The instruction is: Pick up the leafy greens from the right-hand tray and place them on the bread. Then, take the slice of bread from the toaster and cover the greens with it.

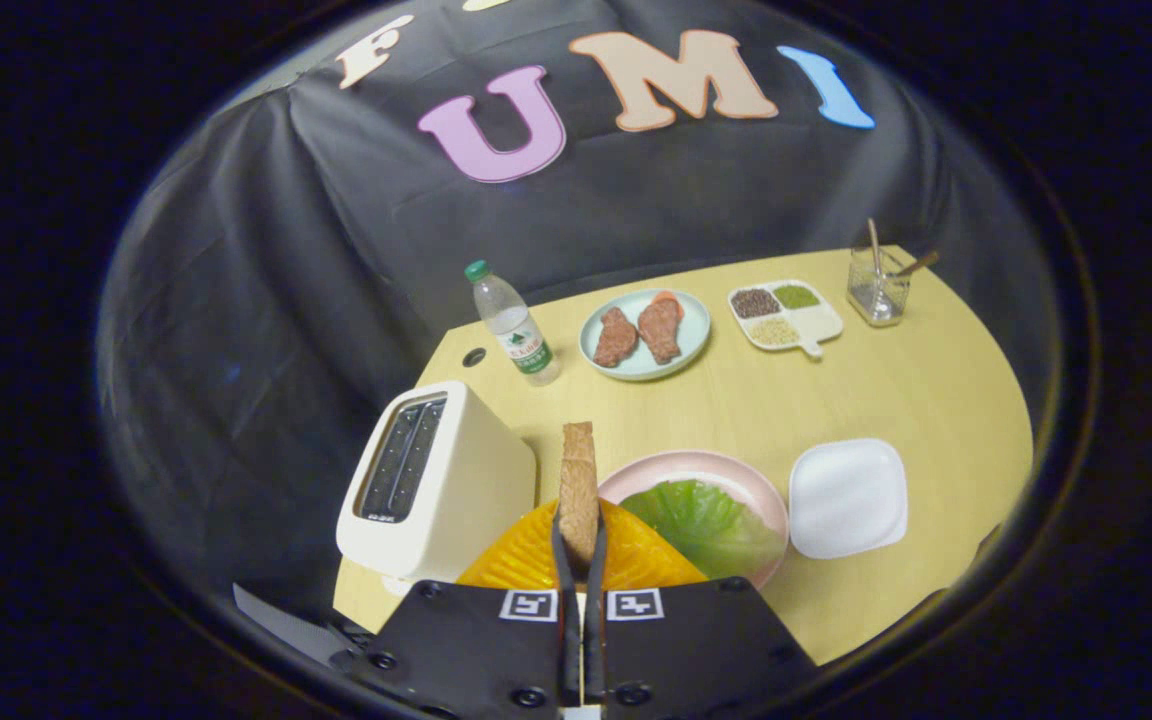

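**Bread slice in the grip, greens already on the plate**

Here, I have the gripper (581, 545) clenched on a slice of bread (578, 485), held edge-on and upright between the two fingers, both of which press against its faces. The slice stands clear of the toaster (436, 485), which sits just beside the fingers with its slots showing dark; I cannot tell whether anything remains inside them. Just ahead of the fingers and partly behind the slice lies a pink plate (736, 480) bearing the leafy greens (711, 525). Whether a lower slice of bread lies under the leaf is hidden from me. An orange ribbed tray (526, 560) lies directly below the fingers, touching the plate's near edge as far as I can judge. Beyond the plate on the far side from the toaster is a white square tray (848, 497), which carries nothing.

Judged from this arrangement, the first half of the task looks complete: the greens are off the tray and on the plate. The second half is under way, with the slice lifted from the toaster but not yet laid down. What remains is to carry it over the leaf, turn it flat, lower it and release.

Farther back on the table (936, 390) stand a water bottle (514, 325), a plate of meat pieces (644, 335), a divided dish of grains (784, 315) and a glass jar (878, 285).
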A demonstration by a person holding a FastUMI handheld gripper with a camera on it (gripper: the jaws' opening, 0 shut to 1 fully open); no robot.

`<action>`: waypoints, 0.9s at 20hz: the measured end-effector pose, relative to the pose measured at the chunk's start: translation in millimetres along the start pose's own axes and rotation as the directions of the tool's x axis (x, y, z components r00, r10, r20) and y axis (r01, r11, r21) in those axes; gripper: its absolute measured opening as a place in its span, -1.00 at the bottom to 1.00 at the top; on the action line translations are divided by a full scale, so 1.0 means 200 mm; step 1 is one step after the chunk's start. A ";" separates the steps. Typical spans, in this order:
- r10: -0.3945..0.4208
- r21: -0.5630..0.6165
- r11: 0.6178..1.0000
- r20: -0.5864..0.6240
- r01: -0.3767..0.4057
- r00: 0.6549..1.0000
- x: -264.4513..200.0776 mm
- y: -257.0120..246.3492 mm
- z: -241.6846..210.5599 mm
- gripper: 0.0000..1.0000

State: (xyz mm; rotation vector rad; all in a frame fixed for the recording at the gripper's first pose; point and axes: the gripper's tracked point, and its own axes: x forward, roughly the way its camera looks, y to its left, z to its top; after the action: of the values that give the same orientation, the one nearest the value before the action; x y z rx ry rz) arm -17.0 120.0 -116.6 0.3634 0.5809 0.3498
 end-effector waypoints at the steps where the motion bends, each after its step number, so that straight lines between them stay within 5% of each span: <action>1: 0.007 0.017 1.000 -0.009 -0.007 1.000 0.02 -0.04 -0.03 -0.92; 8: 0.084 0.111 0.991 -0.052 -0.078 0.995 0.16 -0.21 -0.18 -0.91; 18: 0.048 0.172 0.985 -0.091 -0.032 0.995 0.27 -0.47 -0.30 -0.69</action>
State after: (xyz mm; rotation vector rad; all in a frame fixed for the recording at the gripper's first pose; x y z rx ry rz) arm 10.2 74.0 -228.9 0.5261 0.6994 0.3585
